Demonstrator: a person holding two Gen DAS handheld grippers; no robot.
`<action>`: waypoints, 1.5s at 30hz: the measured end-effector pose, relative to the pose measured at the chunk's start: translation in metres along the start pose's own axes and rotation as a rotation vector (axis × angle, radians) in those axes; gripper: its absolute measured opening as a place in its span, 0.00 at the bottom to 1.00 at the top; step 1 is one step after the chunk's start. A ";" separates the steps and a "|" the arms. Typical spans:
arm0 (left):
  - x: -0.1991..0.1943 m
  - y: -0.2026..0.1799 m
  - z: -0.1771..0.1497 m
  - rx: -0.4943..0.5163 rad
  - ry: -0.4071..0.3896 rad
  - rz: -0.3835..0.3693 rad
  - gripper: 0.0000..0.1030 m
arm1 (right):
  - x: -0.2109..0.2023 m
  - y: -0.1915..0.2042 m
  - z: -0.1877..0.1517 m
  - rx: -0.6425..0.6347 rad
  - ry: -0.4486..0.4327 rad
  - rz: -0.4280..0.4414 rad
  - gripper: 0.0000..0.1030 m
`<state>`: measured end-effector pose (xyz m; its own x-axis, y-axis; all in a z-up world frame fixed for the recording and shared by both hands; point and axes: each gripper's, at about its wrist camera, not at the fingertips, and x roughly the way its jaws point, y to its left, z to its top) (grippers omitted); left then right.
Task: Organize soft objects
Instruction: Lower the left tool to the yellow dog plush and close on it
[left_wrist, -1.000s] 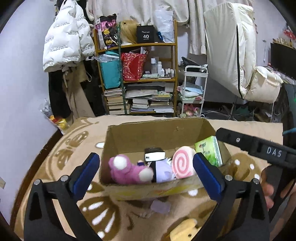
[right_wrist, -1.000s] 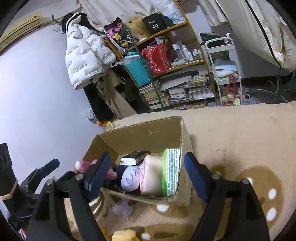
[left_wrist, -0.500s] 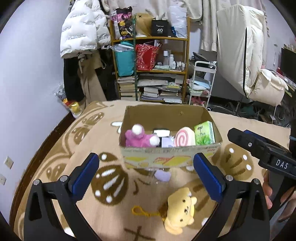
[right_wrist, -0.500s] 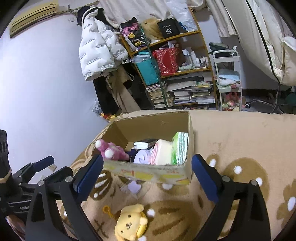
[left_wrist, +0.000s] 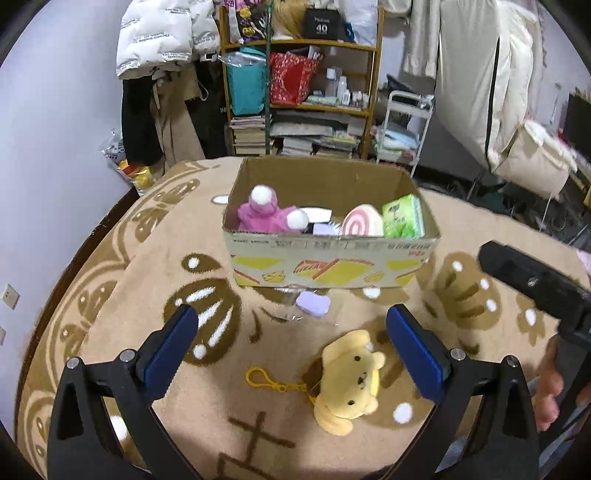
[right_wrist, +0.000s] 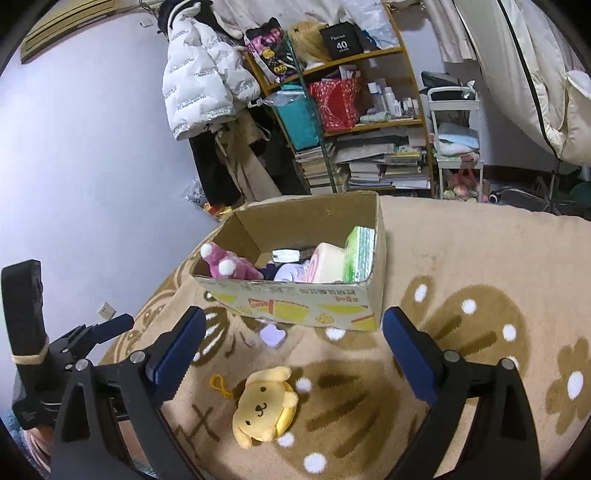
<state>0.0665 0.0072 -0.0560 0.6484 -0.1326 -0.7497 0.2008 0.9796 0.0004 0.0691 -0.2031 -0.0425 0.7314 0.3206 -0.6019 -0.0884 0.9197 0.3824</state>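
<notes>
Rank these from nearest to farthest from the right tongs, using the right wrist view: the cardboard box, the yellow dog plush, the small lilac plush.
1. Yellow dog plush: on the rug, just ahead of the right tongs, slightly left.
2. Small lilac plush: on the rug, by the box's front wall.
3. Cardboard box: behind both, centre.

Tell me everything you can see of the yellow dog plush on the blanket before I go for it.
The yellow plush is a small, soft, round dog head with floppy ears, dot eyes and a stitched nose. A yellow cord loop hangs from it. It lies face up on the tan blanket, in front of the cardboard box and apart from it. Nothing grips it; only the blanket touches it.
</notes>
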 end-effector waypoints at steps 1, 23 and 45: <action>0.005 0.000 -0.001 0.000 0.006 0.012 0.98 | 0.001 -0.001 0.000 0.000 0.003 -0.002 0.98; 0.074 -0.015 -0.015 -0.020 0.235 -0.099 0.98 | 0.054 -0.023 -0.008 0.040 0.156 -0.041 0.98; 0.132 -0.036 -0.038 -0.021 0.503 -0.184 0.98 | 0.092 -0.026 -0.023 0.022 0.274 -0.049 0.98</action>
<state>0.1171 -0.0398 -0.1802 0.1709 -0.2194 -0.9606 0.2598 0.9504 -0.1708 0.1232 -0.1923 -0.1238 0.5239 0.3277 -0.7862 -0.0405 0.9315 0.3614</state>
